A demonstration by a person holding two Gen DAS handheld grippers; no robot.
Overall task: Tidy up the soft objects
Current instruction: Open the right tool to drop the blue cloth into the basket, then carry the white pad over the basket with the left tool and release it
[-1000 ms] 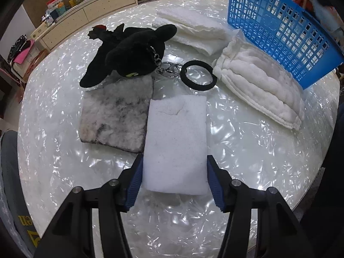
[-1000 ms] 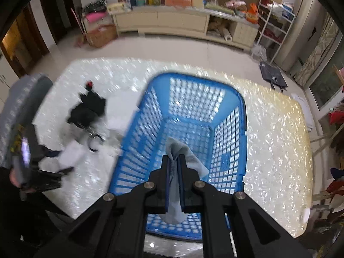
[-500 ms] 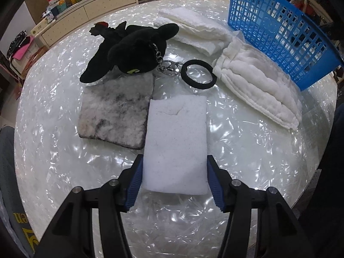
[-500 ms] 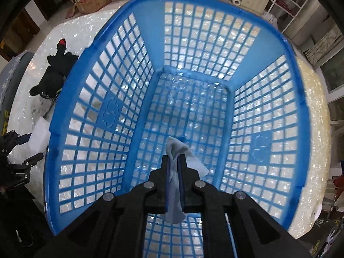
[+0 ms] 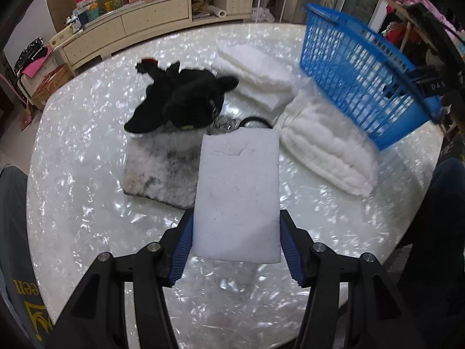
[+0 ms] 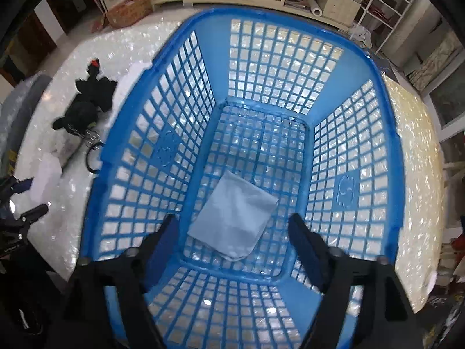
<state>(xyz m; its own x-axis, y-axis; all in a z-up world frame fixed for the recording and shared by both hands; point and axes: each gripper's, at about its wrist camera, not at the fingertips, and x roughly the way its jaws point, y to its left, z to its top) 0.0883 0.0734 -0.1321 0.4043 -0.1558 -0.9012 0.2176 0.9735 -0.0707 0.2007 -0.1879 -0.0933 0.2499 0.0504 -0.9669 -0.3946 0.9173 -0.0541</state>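
My left gripper is shut on a white foam pad, held by its near end a little above the table. The blue basket stands at the far right. In the right wrist view my right gripper hangs over the inside of the basket. Its jaws are opening wide. A light blue cloth lies loose on the basket floor below them, and the pads do not touch it.
A black plush toy, a grey-white furry pad, a black ring with keys, and two white quilted cloths lie on the table. A person's leg is at the right edge.
My right gripper sank into the basket, then let go of the blue cloth, which now lies flat on the basket floor. My left gripper lifted the white pad off the table.
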